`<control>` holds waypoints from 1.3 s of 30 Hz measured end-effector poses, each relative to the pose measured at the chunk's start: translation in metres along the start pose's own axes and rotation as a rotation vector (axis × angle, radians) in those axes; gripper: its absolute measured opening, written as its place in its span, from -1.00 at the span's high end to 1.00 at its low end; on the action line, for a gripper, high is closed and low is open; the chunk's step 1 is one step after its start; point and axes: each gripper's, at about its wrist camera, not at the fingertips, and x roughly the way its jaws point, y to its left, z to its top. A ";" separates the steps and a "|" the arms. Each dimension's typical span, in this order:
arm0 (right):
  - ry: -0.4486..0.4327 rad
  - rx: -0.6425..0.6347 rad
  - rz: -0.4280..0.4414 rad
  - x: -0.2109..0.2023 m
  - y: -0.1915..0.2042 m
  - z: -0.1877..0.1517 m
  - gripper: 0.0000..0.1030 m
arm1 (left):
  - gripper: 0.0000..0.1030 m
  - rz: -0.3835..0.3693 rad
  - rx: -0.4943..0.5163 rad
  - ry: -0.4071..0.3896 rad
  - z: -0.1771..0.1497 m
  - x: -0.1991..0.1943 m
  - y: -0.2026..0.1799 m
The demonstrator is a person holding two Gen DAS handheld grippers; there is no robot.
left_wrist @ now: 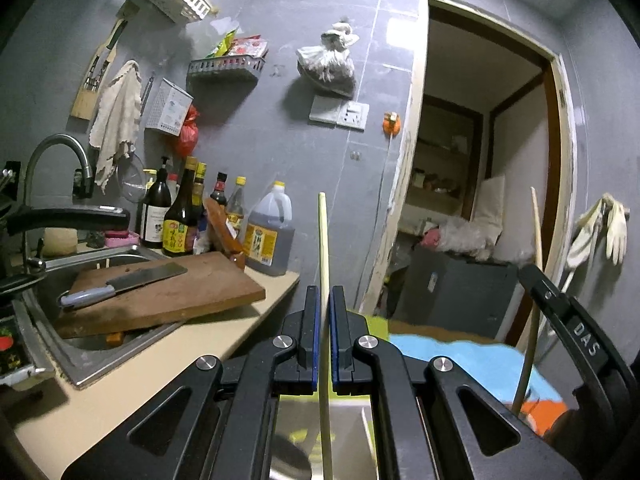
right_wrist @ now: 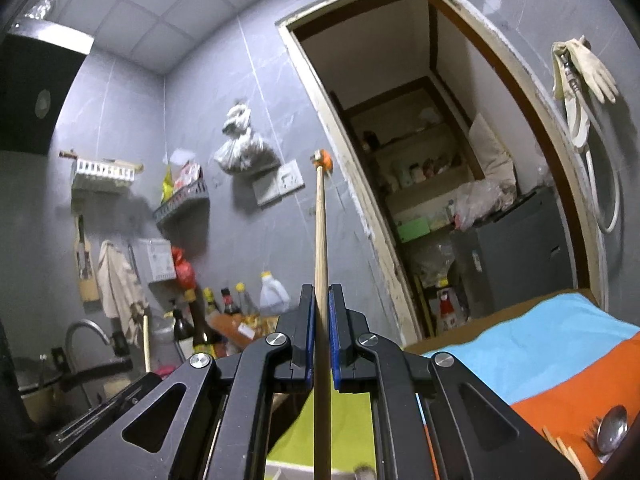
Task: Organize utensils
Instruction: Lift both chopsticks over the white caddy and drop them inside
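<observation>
Grey-tiled kitchen, beige counter (left_wrist: 168, 344), blue-orange-green cloth (right_wrist: 540, 344); left gripper (left_wrist: 324, 300) and right gripper (right_wrist: 321, 300) each clamp one pale wooden chopstick (left_wrist: 323, 240).

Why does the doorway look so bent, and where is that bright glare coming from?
Left wrist view: the fisheye lens bows the door frame, a glare patch shines on the wall tile, and the corners go black. Right wrist view: the frame leans and curves more, a ceiling light burns white, and the spoon at the edge is soft.
</observation>
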 end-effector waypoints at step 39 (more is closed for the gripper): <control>0.184 -0.088 0.093 -0.009 0.001 -0.002 0.57 | 0.74 -0.075 -0.024 0.178 -0.008 -0.011 0.003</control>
